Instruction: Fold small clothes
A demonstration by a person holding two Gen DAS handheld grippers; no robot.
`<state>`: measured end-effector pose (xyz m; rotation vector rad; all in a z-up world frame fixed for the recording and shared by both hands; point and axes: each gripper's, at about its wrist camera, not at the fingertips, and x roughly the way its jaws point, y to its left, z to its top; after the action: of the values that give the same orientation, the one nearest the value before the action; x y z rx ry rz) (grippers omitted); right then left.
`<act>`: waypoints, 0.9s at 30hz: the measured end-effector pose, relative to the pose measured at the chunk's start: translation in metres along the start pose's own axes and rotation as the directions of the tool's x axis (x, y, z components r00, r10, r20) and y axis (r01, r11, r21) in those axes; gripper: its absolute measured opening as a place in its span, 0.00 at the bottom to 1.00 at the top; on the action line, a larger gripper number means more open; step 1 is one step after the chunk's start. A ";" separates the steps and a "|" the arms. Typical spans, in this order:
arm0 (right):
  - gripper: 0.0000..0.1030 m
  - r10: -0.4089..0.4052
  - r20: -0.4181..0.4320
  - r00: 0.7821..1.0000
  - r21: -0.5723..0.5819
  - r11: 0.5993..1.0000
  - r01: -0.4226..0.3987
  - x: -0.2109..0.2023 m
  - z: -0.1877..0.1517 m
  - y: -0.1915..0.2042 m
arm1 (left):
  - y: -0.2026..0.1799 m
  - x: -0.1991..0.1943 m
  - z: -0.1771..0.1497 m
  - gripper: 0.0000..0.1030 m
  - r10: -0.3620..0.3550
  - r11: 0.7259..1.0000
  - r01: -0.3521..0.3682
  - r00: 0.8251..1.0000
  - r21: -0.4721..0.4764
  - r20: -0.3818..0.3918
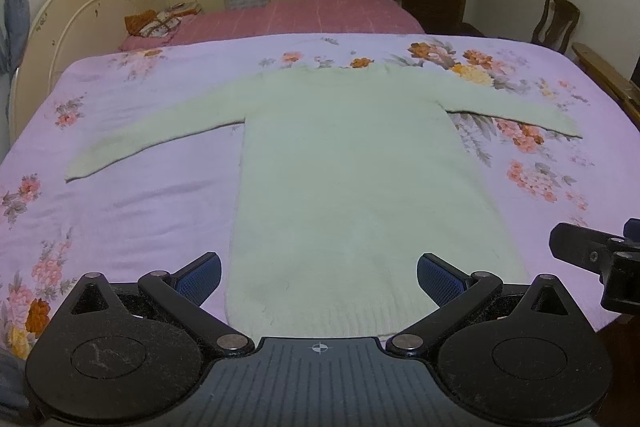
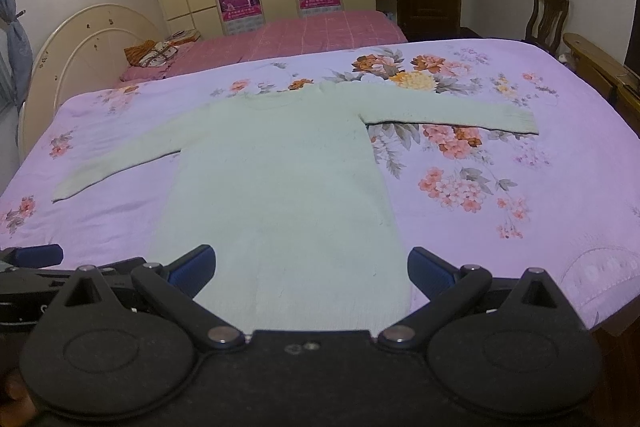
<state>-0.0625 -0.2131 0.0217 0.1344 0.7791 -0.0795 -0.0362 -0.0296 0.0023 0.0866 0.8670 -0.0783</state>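
- Both grippers are hovering over the near edge of the bed, side by side: the left gripper (image 1: 319, 277) and the right gripper (image 2: 311, 269) are each spreading their blue ribbed pads wide, released and grasping nothing.
- Stretching away beneath them, the bed sheet (image 1: 132, 211) is lying smooth and lilac, printed with pink and orange flower sprays; it is giving a flat, soft base for folding.
- Spread flat on it, the pale green sweater (image 1: 344, 167) is lying face-up with its ribbed hem nearest the grippers and its neckline at the far side, both long sleeves reaching straight out; the knit is looking fuzzy and thick, with no folds made yet.
- To my eye the step in hand is starting the first fold, probably by bringing a sleeve across the body.
- Doing it well is calling for each gripper pinching only the top fabric near a cuff or shoulder seam, lifting low, and laying the sleeve across without dragging the body out of square.
- The left sleeve cuff (image 1: 78, 173) is sitting well apart from the hem, so the left gripper is needing a long reach.
- The right sleeve cuff (image 2: 524, 123) is ending in a squared, ribbed band, an easy edge for the pads to bite.
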 end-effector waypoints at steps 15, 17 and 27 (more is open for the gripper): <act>0.99 -0.089 0.054 0.995 0.012 0.996 0.089 0.047 0.026 -0.038 | -0.012 0.064 0.046 1.00 -0.016 1.000 0.016 1.000 -0.011 0.024; 0.99 -0.101 0.025 0.995 0.033 0.994 0.100 0.060 0.032 -0.049 | -0.016 0.079 0.056 1.00 -0.023 1.000 0.023 0.999 -0.008 0.023; 0.99 -0.173 0.022 0.985 0.063 0.983 0.171 0.122 0.064 -0.099 | -0.042 0.156 0.103 1.00 -0.038 0.999 0.038 0.999 0.007 -0.006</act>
<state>0.0567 -0.3236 -0.0284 0.1236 0.7604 -0.2690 0.1380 -0.0878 -0.0525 0.0770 0.8743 -0.1165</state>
